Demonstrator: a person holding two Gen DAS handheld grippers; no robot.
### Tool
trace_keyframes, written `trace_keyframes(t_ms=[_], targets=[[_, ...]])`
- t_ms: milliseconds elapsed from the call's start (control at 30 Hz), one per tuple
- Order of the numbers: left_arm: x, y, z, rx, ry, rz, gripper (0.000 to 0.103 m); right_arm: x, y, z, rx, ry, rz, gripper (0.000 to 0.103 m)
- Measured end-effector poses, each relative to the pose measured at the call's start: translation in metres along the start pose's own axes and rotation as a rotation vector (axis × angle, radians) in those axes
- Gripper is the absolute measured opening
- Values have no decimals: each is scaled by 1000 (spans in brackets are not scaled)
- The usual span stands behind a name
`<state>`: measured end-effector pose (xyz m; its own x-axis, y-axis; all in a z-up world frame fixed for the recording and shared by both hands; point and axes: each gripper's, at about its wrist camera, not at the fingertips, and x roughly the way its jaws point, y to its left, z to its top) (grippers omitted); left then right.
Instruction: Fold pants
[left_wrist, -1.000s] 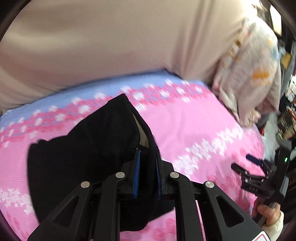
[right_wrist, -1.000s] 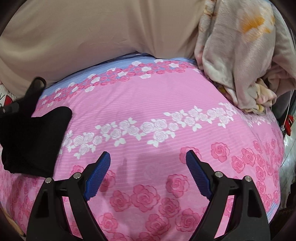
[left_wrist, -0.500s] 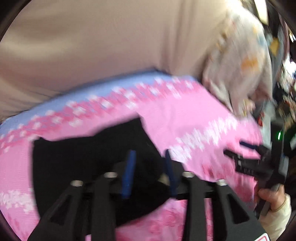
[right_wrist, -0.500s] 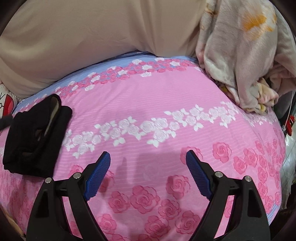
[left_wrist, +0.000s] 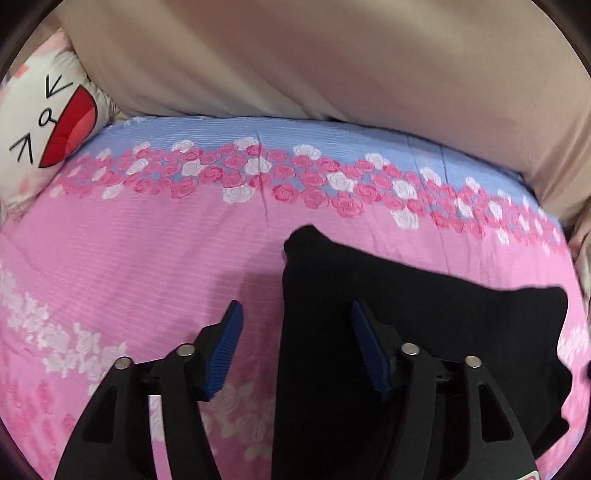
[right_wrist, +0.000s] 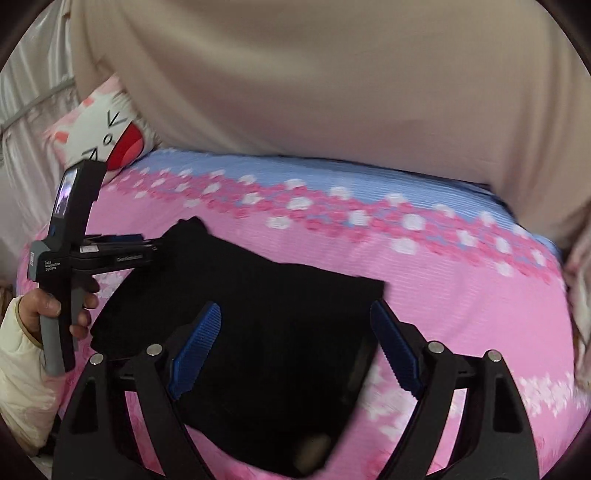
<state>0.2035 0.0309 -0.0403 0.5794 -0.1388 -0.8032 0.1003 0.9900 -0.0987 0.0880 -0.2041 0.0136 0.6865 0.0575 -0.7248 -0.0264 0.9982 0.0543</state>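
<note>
Readable in the right wrist view only: "Data Acquisition System" in small white print on the grey body of the left hand-held gripper, by the handle. A second pale word on its black slide, too blurred to read. Part of a red-and-white label at the lower edge of the left wrist view, illegible.

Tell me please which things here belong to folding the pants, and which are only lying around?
Belong to the job:
black pants
left gripper, jaws opening, nothing gripped
right gripper, open

Only lying around:
cartoon-face pillow
beige cushion
pink rose bedsheet
</note>
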Motion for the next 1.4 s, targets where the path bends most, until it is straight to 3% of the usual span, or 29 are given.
trace_keyframes(t_ms=[67, 167, 200, 267, 367, 500, 600, 733, 800, 833, 867, 900, 967, 1033, 1100, 1200, 1333, 1400], targets=[[6, -1, 2, 10, -24, 22, 73, 25, 8, 8, -16, 34, 1, 81], [17, 0, 0, 21, -53, 54, 86, 82, 6, 2, -70, 146, -165, 81], [19, 1, 0, 25, -63, 53, 87, 100, -4, -6, -43, 187, -163, 82], [18, 5, 1, 20, -66, 24, 86, 95, -23, -9, 67, 171, -77, 78], [-7, 28, 4, -41, -89, -21, 73, 71, -17, 1, 57, 152, -162, 73], [-39, 65, 1, -89, -155, 111, 73, 36, 15, 21, 15, 76, -58, 74], [-54, 85, -10, -110, -170, 190, 73, 44, 63, 35, -88, 64, 43, 74], [-63, 101, -29, -124, -152, 207, 75, 98, 115, 38, -198, 126, 74, 74], [-61, 105, -38, -123, -126, 216, 75, 144, 125, 35, -224, 174, 45, 88], [-61, 105, -41, -122, -119, 217, 75, 158, 122, 34, -190, 177, 71, 96], [-60, 107, -45, -120, -110, 221, 75, 163, 118, 36, -153, 197, 105, 96], [-60, 107, -47, -121, -108, 221, 75, 165, 115, 42, -118, 217, 120, 97], [-61, 111, -52, -127, -103, 215, 75, 156, 121, 50, -131, 185, 107, 86], [-62, 112, -54, -132, -104, 208, 75, 147, 125, 48, -122, 153, 113, 87], [-60, 110, -55, -133, -96, 198, 75, 167, 137, 34, -189, 179, 55, 89], [-59, 101, -54, -114, -83, 186, 75, 170, 150, 37, -214, 171, 33, 90], [-79, 84, -60, -61, -119, 169, 75, 121, 135, 40, -172, 87, 65, 87], [-87, 78, -63, -40, -129, 169, 75, 88, 109, 28, -139, 36, 19, 94]])
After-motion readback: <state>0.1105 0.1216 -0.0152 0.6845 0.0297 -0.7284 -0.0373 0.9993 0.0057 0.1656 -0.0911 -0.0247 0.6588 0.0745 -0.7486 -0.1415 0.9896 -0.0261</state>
